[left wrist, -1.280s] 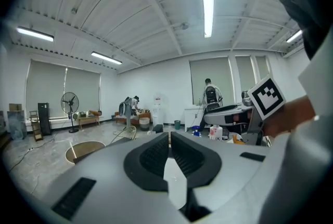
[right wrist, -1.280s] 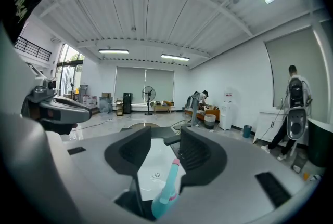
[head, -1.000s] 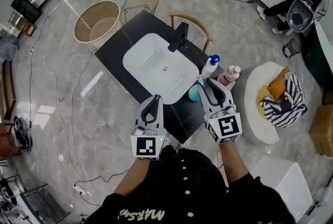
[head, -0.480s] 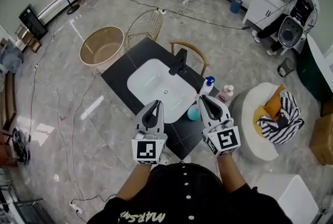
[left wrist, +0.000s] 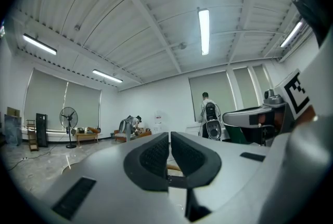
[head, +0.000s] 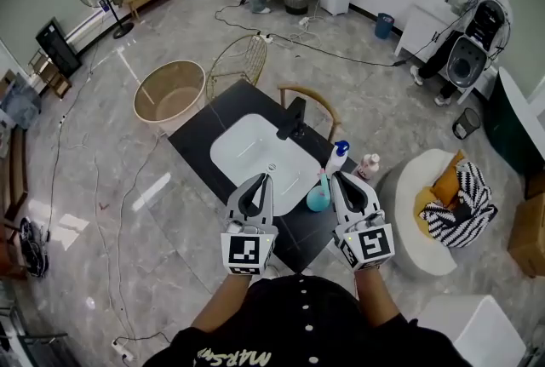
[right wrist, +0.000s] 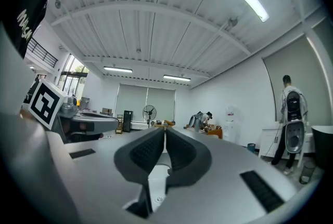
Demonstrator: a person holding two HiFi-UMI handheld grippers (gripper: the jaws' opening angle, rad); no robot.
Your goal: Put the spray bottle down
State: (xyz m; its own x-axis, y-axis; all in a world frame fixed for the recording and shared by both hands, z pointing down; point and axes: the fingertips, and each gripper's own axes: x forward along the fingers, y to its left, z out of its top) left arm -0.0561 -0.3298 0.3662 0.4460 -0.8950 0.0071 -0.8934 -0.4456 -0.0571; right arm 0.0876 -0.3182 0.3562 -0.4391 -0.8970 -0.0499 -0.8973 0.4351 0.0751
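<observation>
The teal spray bottle point(head: 319, 197) with a pink nozzle stands upright on the black counter point(head: 200, 131), at the right edge of the white basin point(head: 255, 154). My right gripper point(head: 341, 180) hovers just to its right and is apart from it. Its jaws are closing, almost together, with nothing between them. My left gripper point(head: 258, 183) hangs over the basin's near edge, shut and empty. Both gripper views look level across the room. They show the left gripper's point(left wrist: 169, 153) and the right gripper's point(right wrist: 164, 149) jaws with no bottle.
A white bottle with a blue cap point(head: 338, 157) and a pink-capped bottle point(head: 368, 164) stand behind the spray bottle. A black faucet point(head: 294, 118) rises behind the basin. A wooden chair point(head: 311, 101), a wire basket point(head: 234, 63) and a round tub point(head: 169, 91) stand around the counter.
Both grippers have risen away from the counter. The right gripper's jaws, open beside the spray bottle a second ago, have come together. The bottle stays on the counter.
</observation>
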